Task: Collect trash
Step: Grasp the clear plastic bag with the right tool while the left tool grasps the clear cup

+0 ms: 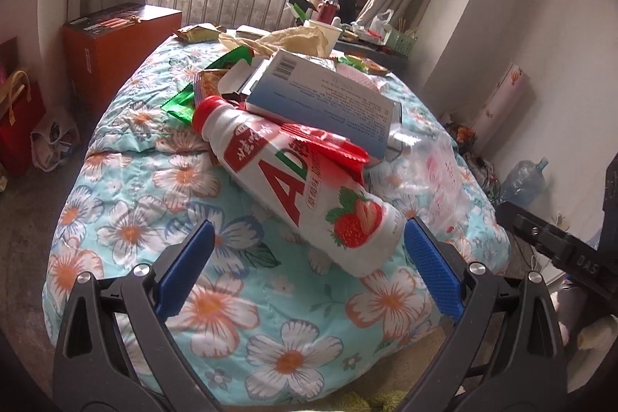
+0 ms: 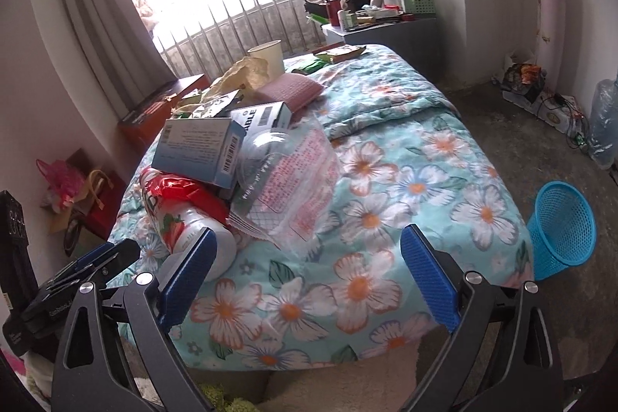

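Note:
A pile of trash lies on a bed with a floral quilt (image 1: 127, 230). A white strawberry milk bottle (image 1: 305, 188) with a red cap lies on its side nearest me, a red wrapper (image 1: 328, 145) across it. Behind it are a pale blue carton (image 1: 320, 99), green wrappers (image 1: 179, 103) and a clear plastic bag (image 1: 432, 168). My left gripper (image 1: 309, 238) is open and empty, its jaws either side of the bottle's base. My right gripper (image 2: 307, 250) is open and empty, just short of the plastic bag (image 2: 293, 180) and bottle (image 2: 193, 234). A blue mesh bin (image 2: 560, 230) stands on the floor right of the bed.
An orange box (image 1: 116, 53) and red bags (image 1: 19, 126) stand left of the bed. A cluttered side table (image 2: 386, 22) is at the far end by the window railing. A water jug (image 2: 606, 122) and cables lie by the right wall.

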